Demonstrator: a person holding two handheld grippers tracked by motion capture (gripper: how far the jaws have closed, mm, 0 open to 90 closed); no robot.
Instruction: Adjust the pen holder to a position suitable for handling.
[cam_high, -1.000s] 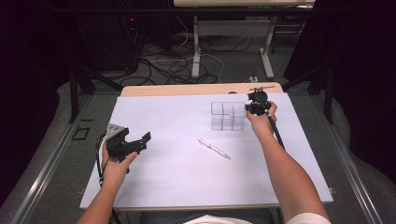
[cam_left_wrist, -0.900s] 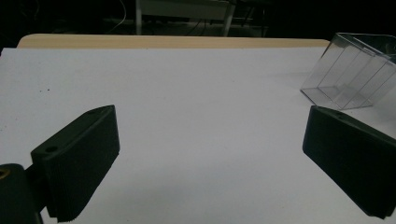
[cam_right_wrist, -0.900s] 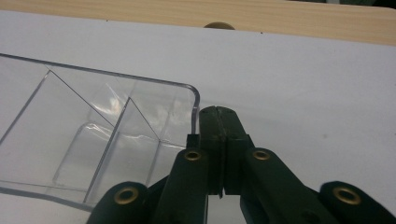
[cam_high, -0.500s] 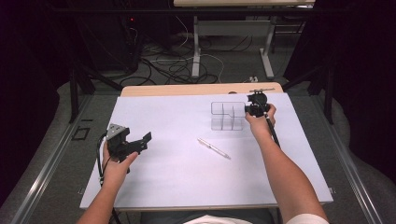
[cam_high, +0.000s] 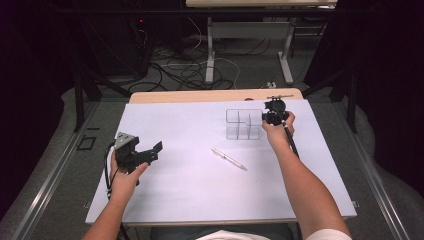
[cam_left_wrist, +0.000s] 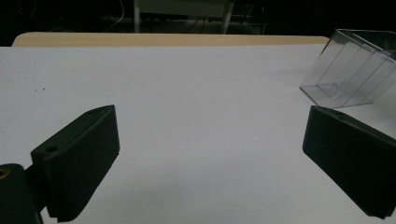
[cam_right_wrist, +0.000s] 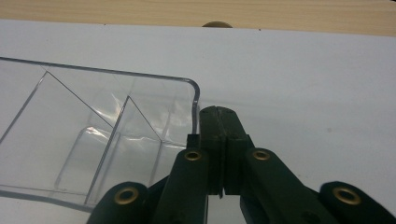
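While I look down from the high view, my right gripper (cam_high: 274, 114) sits at the right wall of the clear organizer (cam_high: 243, 124) near the far edge of the tabletop (cam_high: 190, 200), the pen (cam_high: 228, 158) lies loose mid-sheet, and my left gripper (cam_high: 142, 152) waits well apart at the left, little changed from a second ago apart from the right hand edging leftward. In the left gripper view its jaws stand wide apart and empty, parked clear, I judge. In the right gripper view the jaws are clenched together, seemingly pinching the organizer's wall (cam_right_wrist: 194, 109) to steady or shift it.
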